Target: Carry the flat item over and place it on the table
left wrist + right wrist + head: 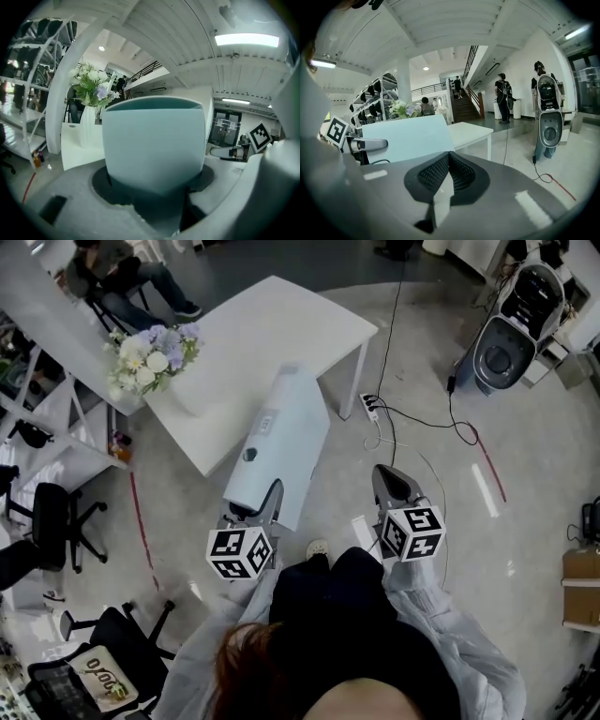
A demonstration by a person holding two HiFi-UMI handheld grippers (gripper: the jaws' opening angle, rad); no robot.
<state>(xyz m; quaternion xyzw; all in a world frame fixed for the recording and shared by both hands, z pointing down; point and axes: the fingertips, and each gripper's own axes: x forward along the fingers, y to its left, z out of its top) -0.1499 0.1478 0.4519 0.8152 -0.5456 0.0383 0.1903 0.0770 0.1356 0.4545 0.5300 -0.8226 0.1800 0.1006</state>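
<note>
A pale blue flat item [281, 442] sticks out forward from my left gripper [253, 510], whose jaws are shut on its near end. In the left gripper view the flat item [154, 140] stands upright between the jaws and fills the middle of the picture. It hangs in the air above the floor, its far end over the near corner of the white table [281, 324]. My right gripper [394, 486] is held beside it to the right, shut with nothing in it; in its own view the right gripper [445, 161] has its pads meeting, with the flat item [403, 136] to its left.
A vase of flowers [155, 352] stands on the table's left corner. A power strip [370, 407] and black cable lie on the floor by the table leg. A white machine [506, 334] stands at the far right, office chairs [52, 521] and shelving [47, 427] at the left.
</note>
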